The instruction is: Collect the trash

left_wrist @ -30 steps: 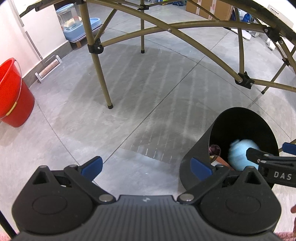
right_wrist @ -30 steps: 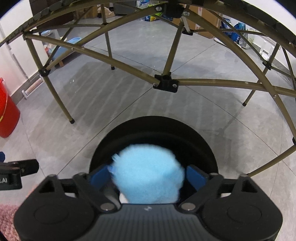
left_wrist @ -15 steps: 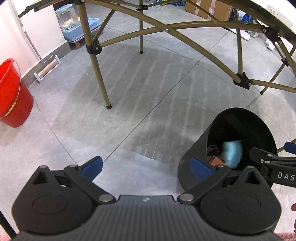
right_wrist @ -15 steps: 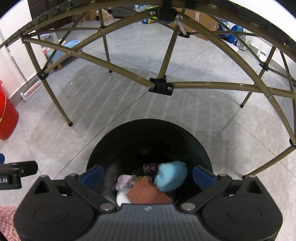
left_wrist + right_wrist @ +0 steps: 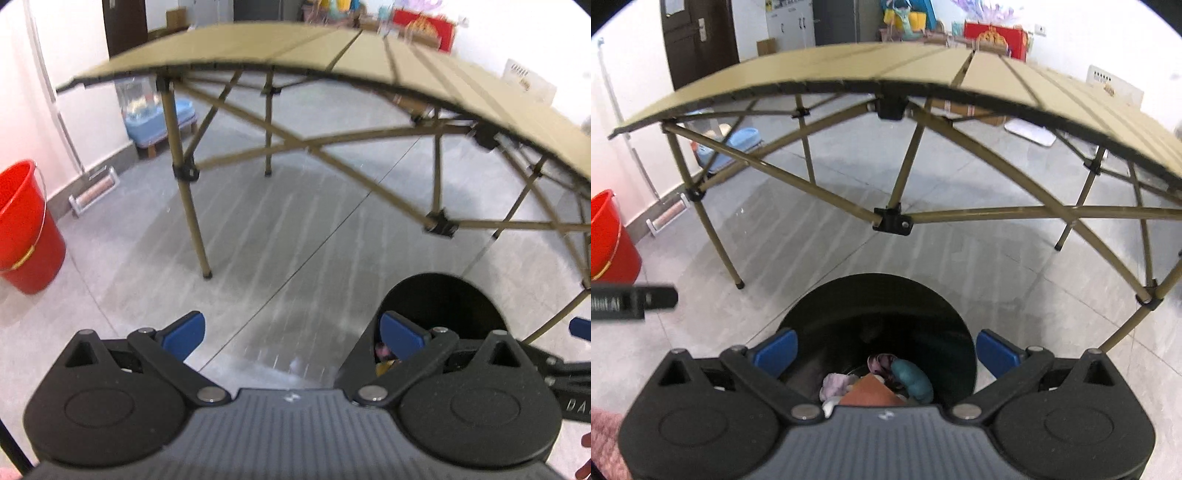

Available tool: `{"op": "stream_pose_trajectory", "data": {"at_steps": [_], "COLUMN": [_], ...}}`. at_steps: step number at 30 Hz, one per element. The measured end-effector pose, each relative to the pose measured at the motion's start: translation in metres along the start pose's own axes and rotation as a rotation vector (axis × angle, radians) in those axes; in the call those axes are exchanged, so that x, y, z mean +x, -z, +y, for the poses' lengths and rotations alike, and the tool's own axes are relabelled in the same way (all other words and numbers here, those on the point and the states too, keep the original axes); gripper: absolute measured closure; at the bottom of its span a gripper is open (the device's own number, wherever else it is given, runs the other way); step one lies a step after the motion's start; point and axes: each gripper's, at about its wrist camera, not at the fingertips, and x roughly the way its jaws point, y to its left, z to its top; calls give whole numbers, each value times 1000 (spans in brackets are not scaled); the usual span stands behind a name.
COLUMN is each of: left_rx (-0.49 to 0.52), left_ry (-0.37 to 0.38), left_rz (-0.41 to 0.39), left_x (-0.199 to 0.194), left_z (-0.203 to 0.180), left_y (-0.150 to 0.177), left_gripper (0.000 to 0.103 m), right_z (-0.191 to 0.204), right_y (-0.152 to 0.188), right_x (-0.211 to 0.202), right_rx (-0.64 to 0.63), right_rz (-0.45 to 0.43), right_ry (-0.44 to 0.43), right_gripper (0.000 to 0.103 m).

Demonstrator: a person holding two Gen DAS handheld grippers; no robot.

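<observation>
Left wrist view: a grey tiled floor (image 5: 280, 236) runs under a tan folding table (image 5: 369, 62) whose crossed legs reach the floor ahead. A red bucket (image 5: 26, 229) stands by the white wall at far left, well apart from the table legs. The left gripper (image 5: 291, 334) is spread wide with nothing between its blue pads, held over bare floor. A black bin (image 5: 443, 295) stands just right of it, near the table's front edge; bits of trash show inside but are too hidden to tell apart. Open floor lies between the bin and the nearest leg.

Right wrist view: the right gripper (image 5: 886, 349) is also spread and empty, directly over the bin (image 5: 879, 295). In the bin lie a blue wad (image 5: 912, 380), a brown scrap (image 5: 871, 391) and a pale pink piece (image 5: 834, 384), touching one another. The table (image 5: 997, 77) arches overhead beyond the bin; a dark door (image 5: 698, 40) stands at the back left.
</observation>
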Motion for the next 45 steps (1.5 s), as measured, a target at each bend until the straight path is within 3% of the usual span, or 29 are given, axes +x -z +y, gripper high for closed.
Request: {"op": "stream_pose_trajectory", "data": {"at_steps": [10, 24, 29, 45], "left_rx": [104, 125, 148, 217], "left_ry": [54, 130, 151, 199], "left_rz": [-128, -277, -329, -383], "left_x": [-66, -153, -180, -221], "left_z": [-9, 0, 1, -3], "left_y": [30, 87, 105, 137], "left_gripper": [0, 0, 0, 0], "right_z": [-3, 2, 2, 11], "right_y": [27, 89, 111, 152], "right_x": [-86, -181, -207, -257], "right_rx": [6, 0, 5, 25], "right_rz": [-154, -275, -304, -352], "right_ry": [-18, -29, -27, -44], "right_gripper": [0, 0, 0, 0]}}
